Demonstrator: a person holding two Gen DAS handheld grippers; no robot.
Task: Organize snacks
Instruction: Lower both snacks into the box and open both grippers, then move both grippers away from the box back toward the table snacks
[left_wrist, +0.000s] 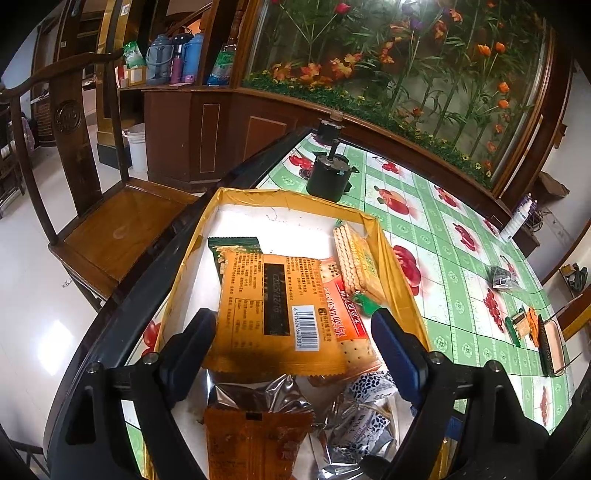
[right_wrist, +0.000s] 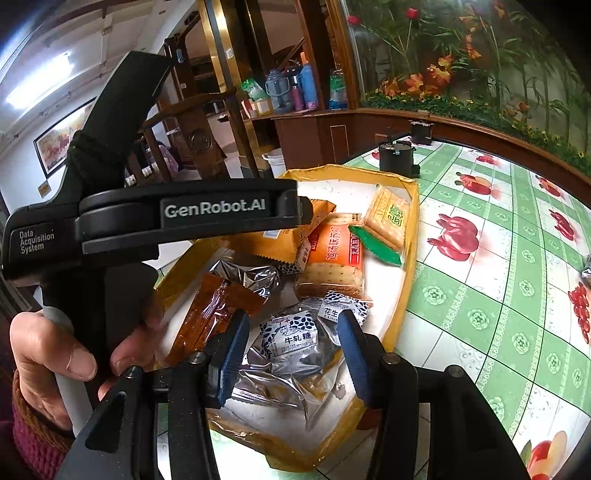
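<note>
both hand-held grippers spread, empty, over snack tray (left_wrist: 400, 291): left hand-held gripper (left_wrist: 293, 332), right hand-held gripper (right_wrist: 291, 347); risk: slick nougat candy (right_wrist: 291, 334) slips when pinched.

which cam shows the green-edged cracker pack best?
Right wrist: the cracker pack lies face-up and unobstructed at the far end of the box. Left wrist shows the cracker pack more edge-on, against the box wall.

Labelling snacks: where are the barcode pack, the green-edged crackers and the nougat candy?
barcode pack (left_wrist: 273, 306): left wrist view, printed back.
green-edged crackers (right_wrist: 388, 221): right wrist view, cracker face.
nougat candy (right_wrist: 291, 334): right wrist view, white label.
</note>
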